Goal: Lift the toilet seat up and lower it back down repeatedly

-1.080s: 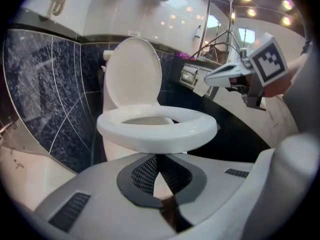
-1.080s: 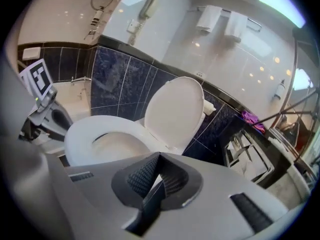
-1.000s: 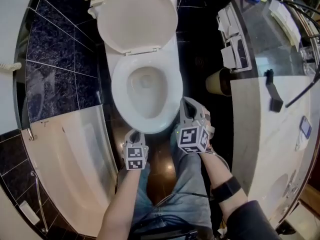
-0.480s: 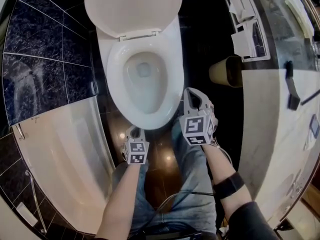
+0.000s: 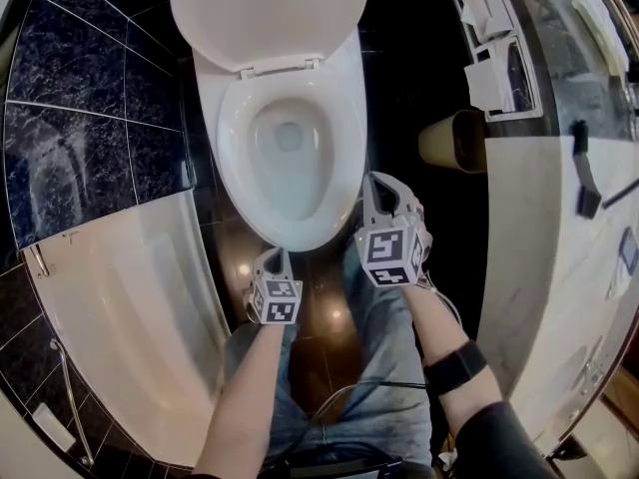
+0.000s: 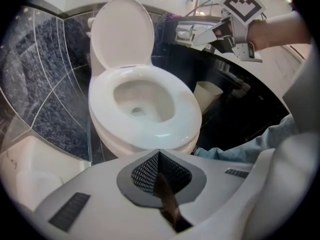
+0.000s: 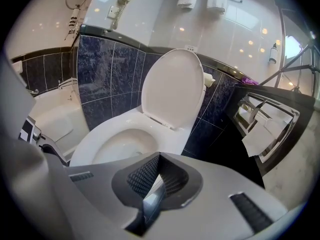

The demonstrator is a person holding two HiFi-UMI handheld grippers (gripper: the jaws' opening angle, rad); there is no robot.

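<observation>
seat (image 5: pixel 234 163) down, lid (image 5: pixel 265 13) up | left tool (image 5: pixel 273 259) and right tool (image 5: pixel 379 183) both clenched, empty, near its front | my worry: it's slick, a tip slips mid-lift, seat slams

In the head view the top edge of the frame cuts off the raised toilet lid (image 5: pixel 265 8), and the bottom edge cuts off the person's legs (image 5: pixel 384 357). The marker cube (image 5: pixel 277 300) covers most of the left gripper (image 5: pixel 275 263), so I can't read its jaws there. At right, the counter (image 5: pixel 519 267) hides part of the beige bin (image 5: pixel 445 140). In the right gripper view, the right gripper (image 7: pixel 156 176) blocks the near rim of the toilet bowl (image 7: pixel 110 139).
</observation>
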